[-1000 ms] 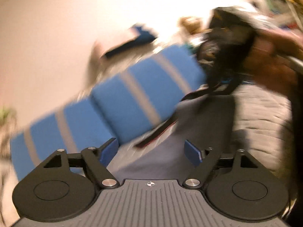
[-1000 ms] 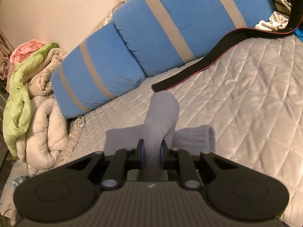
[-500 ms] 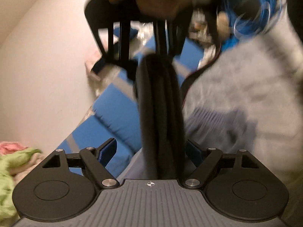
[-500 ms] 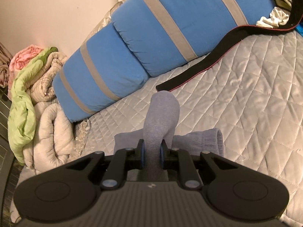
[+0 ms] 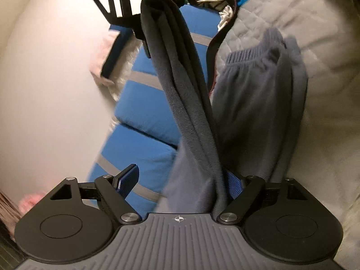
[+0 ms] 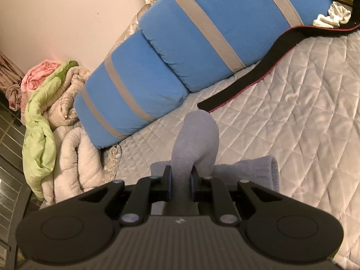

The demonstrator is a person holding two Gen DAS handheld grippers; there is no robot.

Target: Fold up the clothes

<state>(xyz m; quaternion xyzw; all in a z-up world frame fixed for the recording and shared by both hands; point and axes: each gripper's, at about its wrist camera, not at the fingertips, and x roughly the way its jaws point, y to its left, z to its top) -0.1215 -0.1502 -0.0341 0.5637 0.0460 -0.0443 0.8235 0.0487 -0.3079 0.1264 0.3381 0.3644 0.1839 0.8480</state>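
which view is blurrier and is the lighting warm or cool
Left wrist view: soft motion blur on the blue striped bolster pillow and the grey fleece garment. Right wrist view: sharp, with crisp stitching on the grey quilted bedspread. Both show warm, dim indoor light and fisheye bending.

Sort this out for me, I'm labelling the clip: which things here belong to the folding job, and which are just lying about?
In the job:
- grey garment
- right claw, shut on it
- left claw, open around it

Lying about:
- blue bolster
- black strap
- green cloth
- quilted bedspread
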